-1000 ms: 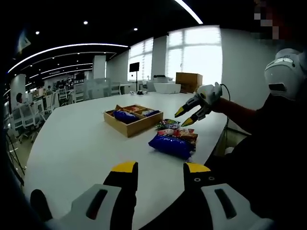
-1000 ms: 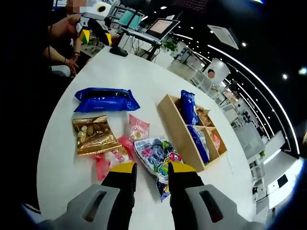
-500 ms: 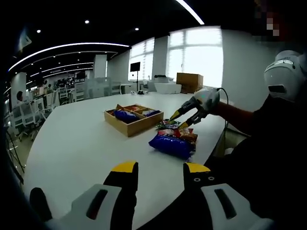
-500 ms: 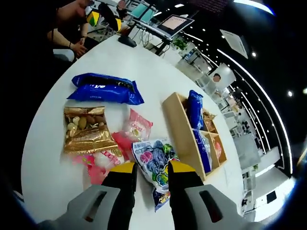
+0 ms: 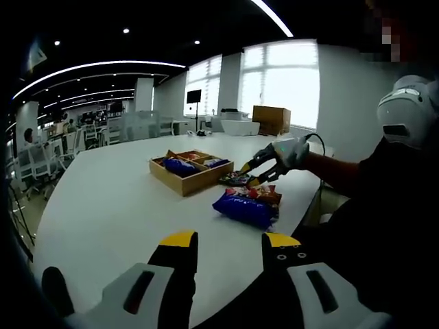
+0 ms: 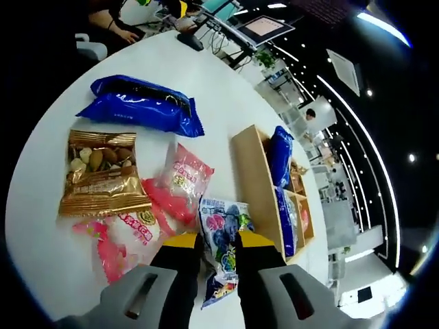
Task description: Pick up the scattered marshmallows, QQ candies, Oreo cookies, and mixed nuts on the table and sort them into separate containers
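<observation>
Left gripper view: my left claw (image 5: pixel 223 241) waits w/ jaws apart, holding nothing, near the table (image 5: pixel 103 205) edge. My right claw (image 5: pixel 255 171) is far off, down at the snack pile.

Right gripper view: right claw (image 6: pixel 211 240) is around the QQ candy bag (image 6: pixel 223 236), jaws close, bag between them; can't tell if it's squeezed yet. Wooden box (image 6: pixel 250 178) sits just right, so it's a short trip.
</observation>
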Available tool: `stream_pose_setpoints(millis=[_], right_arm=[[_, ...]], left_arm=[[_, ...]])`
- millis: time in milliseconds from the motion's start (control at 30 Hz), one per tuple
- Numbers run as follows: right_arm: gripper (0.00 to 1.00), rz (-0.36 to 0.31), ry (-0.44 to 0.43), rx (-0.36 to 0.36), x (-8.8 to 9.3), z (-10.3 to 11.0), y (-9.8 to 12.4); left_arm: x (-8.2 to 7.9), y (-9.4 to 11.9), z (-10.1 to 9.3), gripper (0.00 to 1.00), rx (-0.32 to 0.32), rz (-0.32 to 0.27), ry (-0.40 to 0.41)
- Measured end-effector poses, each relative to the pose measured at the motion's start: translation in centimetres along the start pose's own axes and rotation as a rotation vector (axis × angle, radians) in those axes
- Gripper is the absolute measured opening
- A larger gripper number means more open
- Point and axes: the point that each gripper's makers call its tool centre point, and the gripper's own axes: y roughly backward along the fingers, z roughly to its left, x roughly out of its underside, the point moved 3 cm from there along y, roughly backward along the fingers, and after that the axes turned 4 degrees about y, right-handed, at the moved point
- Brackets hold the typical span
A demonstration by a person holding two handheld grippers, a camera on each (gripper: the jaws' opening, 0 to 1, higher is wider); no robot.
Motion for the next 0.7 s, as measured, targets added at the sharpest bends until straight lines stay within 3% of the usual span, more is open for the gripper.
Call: stream_pose_setpoints(millis=[333,700], right_arm=[[0.01,-0.019,-0.034,0.030,-0.1,-0.3,0.5],[0.00,-0.083,-0.074,0.046,-1.6,-1.3,2.1]], left_arm=[[-0.6,0.0,-0.2,0.42,0.005,-0.005,-0.002],[0.1,0.4,0.2,0.42,-0.004,-0.003,0.020]])
